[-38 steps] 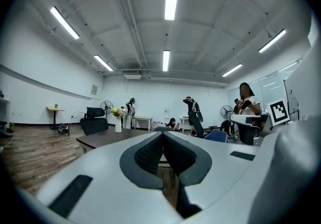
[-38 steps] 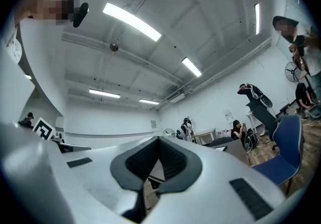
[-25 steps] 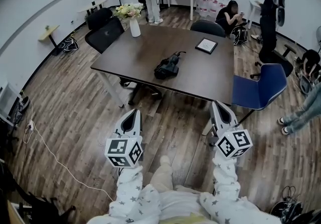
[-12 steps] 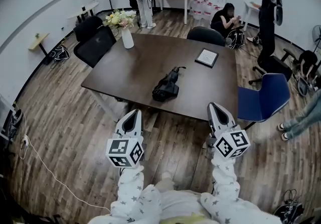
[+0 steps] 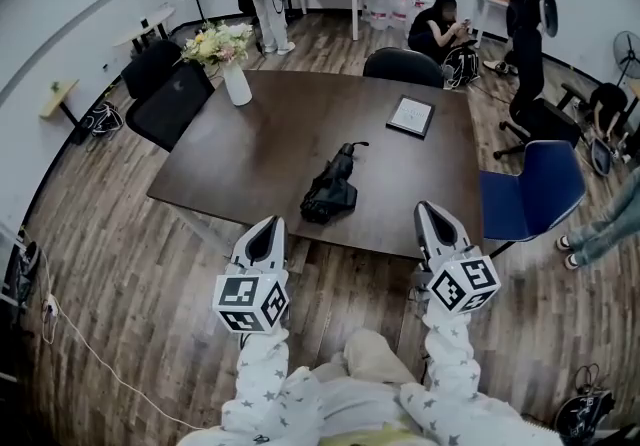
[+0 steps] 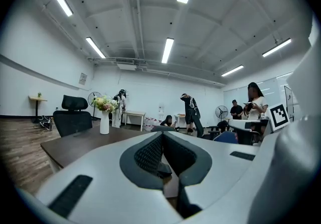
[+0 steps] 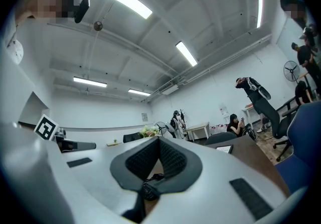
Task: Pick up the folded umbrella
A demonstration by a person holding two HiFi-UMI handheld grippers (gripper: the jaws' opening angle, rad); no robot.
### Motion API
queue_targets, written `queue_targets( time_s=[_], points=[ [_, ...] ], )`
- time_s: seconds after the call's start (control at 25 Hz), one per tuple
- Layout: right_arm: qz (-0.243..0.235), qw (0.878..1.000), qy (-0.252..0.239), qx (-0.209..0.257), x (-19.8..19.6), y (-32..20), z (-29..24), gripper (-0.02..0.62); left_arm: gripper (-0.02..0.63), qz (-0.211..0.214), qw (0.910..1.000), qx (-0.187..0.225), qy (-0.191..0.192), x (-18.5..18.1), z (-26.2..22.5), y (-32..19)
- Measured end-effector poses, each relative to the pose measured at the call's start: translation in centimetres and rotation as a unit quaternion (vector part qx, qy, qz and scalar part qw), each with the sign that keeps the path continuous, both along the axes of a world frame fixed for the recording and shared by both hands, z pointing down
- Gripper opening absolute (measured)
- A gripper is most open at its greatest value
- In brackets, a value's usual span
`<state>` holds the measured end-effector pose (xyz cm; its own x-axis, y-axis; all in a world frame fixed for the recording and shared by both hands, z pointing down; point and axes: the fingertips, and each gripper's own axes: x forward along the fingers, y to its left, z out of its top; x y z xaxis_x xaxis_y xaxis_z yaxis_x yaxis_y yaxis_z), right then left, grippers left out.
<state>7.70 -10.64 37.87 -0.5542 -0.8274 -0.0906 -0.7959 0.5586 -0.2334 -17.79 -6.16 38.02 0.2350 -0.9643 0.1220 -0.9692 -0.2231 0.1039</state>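
Note:
The folded black umbrella (image 5: 330, 190) lies on the dark brown table (image 5: 260, 159), near its front edge, with its strap curling toward the far side. My left gripper (image 5: 268, 222) hovers just short of the table edge, to the left of the umbrella and nearer me, jaws shut and empty. My right gripper (image 5: 431, 207) is level with it at the umbrella's right, over the table's front edge, also shut and empty. In the left gripper view the left gripper (image 6: 163, 134) has its jaws together. In the right gripper view the right gripper (image 7: 159, 138) does too, with a dark bit of umbrella (image 7: 150, 185) showing below.
A white vase of flowers (image 5: 236, 84) stands at the table's far left and a flat framed pad (image 5: 411, 116) at the far right. A blue chair (image 5: 535, 199) is at the table's right and black chairs (image 5: 172, 104) at its left. Several people are at the back.
Both grippers and the view have advanced toward the table. The table and umbrella now sit closer, and the jaws stayed shut.

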Motion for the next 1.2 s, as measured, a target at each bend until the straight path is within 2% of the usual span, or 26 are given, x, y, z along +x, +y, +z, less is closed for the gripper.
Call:
queue_targets(
  time_s=[0.24,0.48,0.8,0.96,1.2],
  points=[
    [0.002,1.0,0.0,-0.017,-0.5,-3.7,1.3,0.021,0.025,0.001,0.9997,-0.024,-0.004,-0.6,2.0,-3.2],
    [-0.014,1.0,-0.003,-0.025,-2.0,-10.1,2.2,0.021,0.025,-0.006,0.9992,-0.037,-0.01,-1.8,2.9,-8.7],
    [-0.039,0.998,0.003,-0.039,-4.2,-18.1,3.4,0.021,0.025,0.0,0.9942,-0.105,-0.023,-1.8,6.2,-16.5],
    [-0.05,0.997,0.012,-0.05,-5.0,-21.3,4.5,0.021,0.025,0.018,0.9882,-0.151,-0.021,-1.2,8.4,-19.7],
    [-0.079,0.994,0.012,-0.071,-6.6,-24.6,6.3,0.021,0.026,0.055,0.9716,-0.228,-0.033,0.6,12.2,-23.0]
  ],
)
